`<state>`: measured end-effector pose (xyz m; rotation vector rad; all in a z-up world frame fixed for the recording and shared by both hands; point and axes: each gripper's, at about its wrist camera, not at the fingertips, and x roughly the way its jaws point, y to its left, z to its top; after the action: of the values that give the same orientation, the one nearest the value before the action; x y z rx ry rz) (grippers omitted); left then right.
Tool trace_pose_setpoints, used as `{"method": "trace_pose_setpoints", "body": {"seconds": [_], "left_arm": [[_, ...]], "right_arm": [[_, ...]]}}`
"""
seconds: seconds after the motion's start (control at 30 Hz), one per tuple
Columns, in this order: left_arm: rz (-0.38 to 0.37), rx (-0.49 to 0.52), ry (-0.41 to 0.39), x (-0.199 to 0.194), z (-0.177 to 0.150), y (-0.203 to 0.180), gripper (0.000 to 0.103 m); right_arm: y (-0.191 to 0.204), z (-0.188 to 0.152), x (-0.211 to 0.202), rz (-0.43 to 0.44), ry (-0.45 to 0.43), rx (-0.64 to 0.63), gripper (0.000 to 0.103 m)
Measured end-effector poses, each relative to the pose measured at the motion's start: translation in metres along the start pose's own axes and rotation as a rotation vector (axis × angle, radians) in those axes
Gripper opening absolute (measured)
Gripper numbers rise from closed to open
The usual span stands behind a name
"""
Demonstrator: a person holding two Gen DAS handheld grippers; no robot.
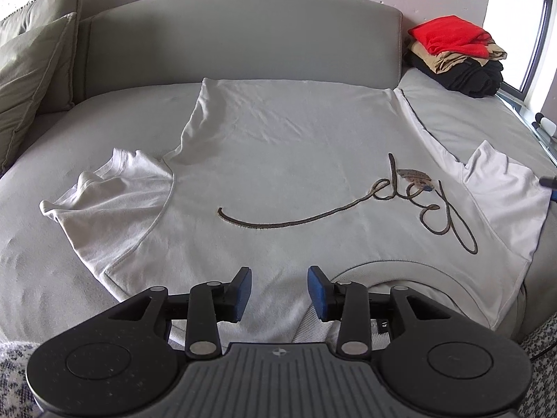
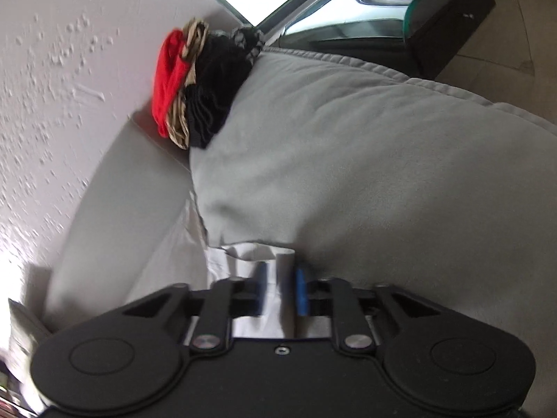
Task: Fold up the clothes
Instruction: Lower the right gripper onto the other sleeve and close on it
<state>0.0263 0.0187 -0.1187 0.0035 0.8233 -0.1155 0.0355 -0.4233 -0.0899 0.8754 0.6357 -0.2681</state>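
T-shirt (image 1: 278, 160), one, white, lies spread flat on the grey sofa (image 1: 243, 35); one stack of folded clothes (image 1: 459, 55) sits at the far corner. Left hand-held gripper (image 1: 279, 292) hovers over its collar, jaws apart, empty. Right hand-held gripper (image 2: 281, 291) pinches a sleeve (image 2: 243, 264).

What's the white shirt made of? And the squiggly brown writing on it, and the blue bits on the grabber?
The white shirt looks like soft, matte cotton knit: it creases gently and lies limp. The brown writing seems raised, corded stitching, though I can't be sure. The blue pads on the left gripper look like matte rubber or foam, on hard black plastic arms.
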Motion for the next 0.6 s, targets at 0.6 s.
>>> {"method": "trace_pose_setpoints", "body": {"seconds": [0.6], "left_arm": [[0.005,0.0,-0.018,-0.006,-0.003,0.0,0.038]], "right_arm": [[0.14,-0.098,-0.018,0.09,-0.071,-0.809,0.003]]}}
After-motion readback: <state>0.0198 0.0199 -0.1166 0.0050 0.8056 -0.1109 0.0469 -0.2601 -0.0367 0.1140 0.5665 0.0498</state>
